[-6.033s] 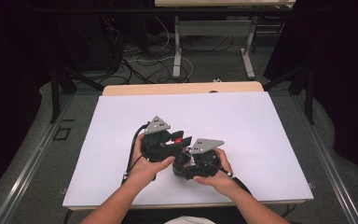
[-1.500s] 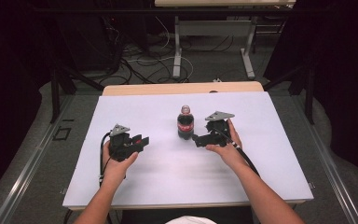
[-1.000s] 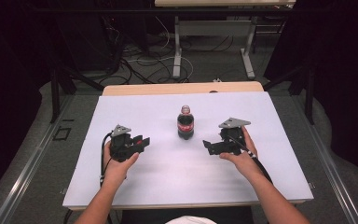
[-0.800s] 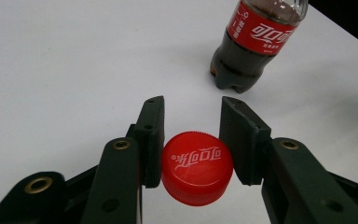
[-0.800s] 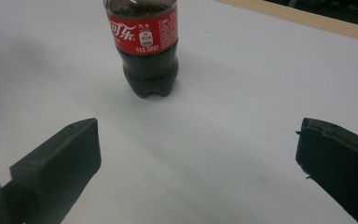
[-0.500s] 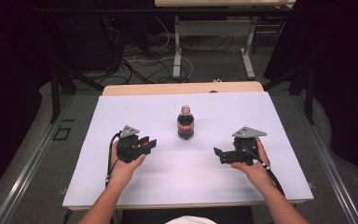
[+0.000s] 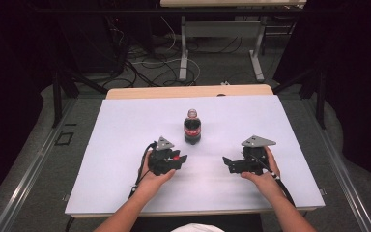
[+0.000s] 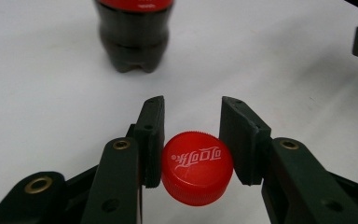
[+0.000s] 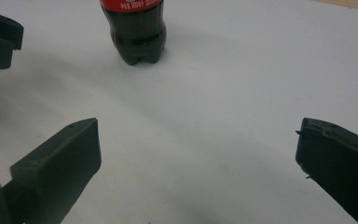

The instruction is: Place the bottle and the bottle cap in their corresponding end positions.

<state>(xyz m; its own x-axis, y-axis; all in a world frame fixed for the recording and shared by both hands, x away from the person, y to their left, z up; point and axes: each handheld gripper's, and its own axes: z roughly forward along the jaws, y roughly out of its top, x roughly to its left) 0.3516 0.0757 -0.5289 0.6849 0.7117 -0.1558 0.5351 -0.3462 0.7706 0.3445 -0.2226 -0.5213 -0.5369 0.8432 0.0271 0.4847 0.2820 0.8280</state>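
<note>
The left gripper point(image 8: 191, 140) grips the cap point(image 8: 197, 167), light, rigid, ridged, by its rim; the right gripper point(image 9: 196, 154) gapes empty.

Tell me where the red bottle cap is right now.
The red bottle cap sits clamped between the jaws of the left gripper, just in front of and left of the cola bottle standing mid-table.

A lab or recording studio: a wooden bench point(image 7: 125, 93) under a plain white sheet point(image 7: 125, 125) stands in a dark, black-curtained space, tangled black and white cables point(image 7: 145, 65) lie across the grey floor point(image 7: 29, 164), and the metal legs of another bench point(image 7: 183, 48) rise behind.
</note>
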